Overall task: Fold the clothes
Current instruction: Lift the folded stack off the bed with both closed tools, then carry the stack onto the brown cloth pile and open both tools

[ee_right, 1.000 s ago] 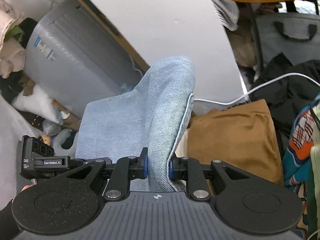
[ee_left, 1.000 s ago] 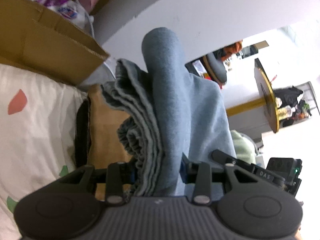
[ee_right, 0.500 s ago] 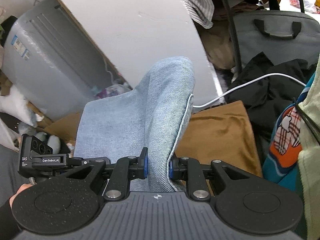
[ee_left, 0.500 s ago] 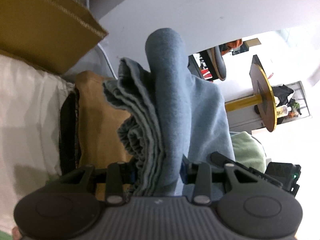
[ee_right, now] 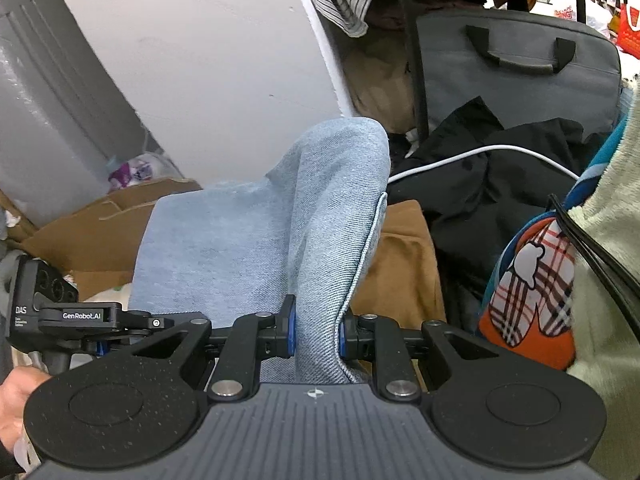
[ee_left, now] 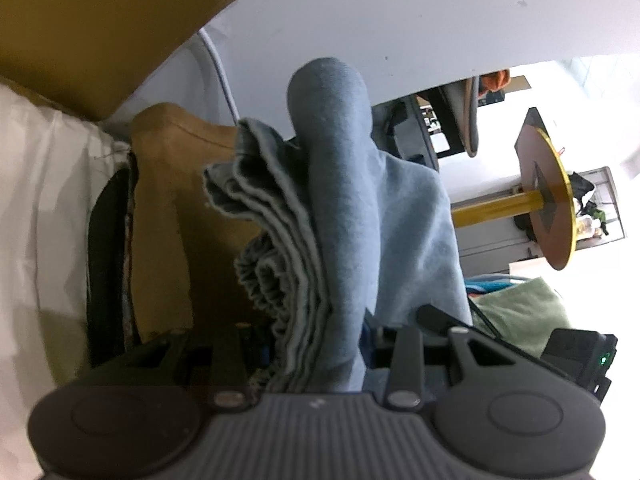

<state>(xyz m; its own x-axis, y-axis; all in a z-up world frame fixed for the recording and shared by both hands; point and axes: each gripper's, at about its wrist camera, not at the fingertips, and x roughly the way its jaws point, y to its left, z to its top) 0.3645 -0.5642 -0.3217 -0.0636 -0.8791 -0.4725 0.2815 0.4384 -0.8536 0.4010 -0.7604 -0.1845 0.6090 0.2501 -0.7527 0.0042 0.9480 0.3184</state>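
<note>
1. Jeans [ee_left: 344, 216] hung folded in the air above a brown garment [ee_right: 404, 264], both grippers clamped on them: left gripper [ee_left: 316, 344] on the stacked hems, right gripper [ee_right: 316, 332] on the fold
2. Lowering both ends level would probably keep layers aligned
3. Clutter crowded every side; a white cable [ee_right: 472, 156] lay close

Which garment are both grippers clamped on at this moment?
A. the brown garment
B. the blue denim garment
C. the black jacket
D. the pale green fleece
B: the blue denim garment rises from between the shut fingers of the right gripper and the left gripper.
</note>
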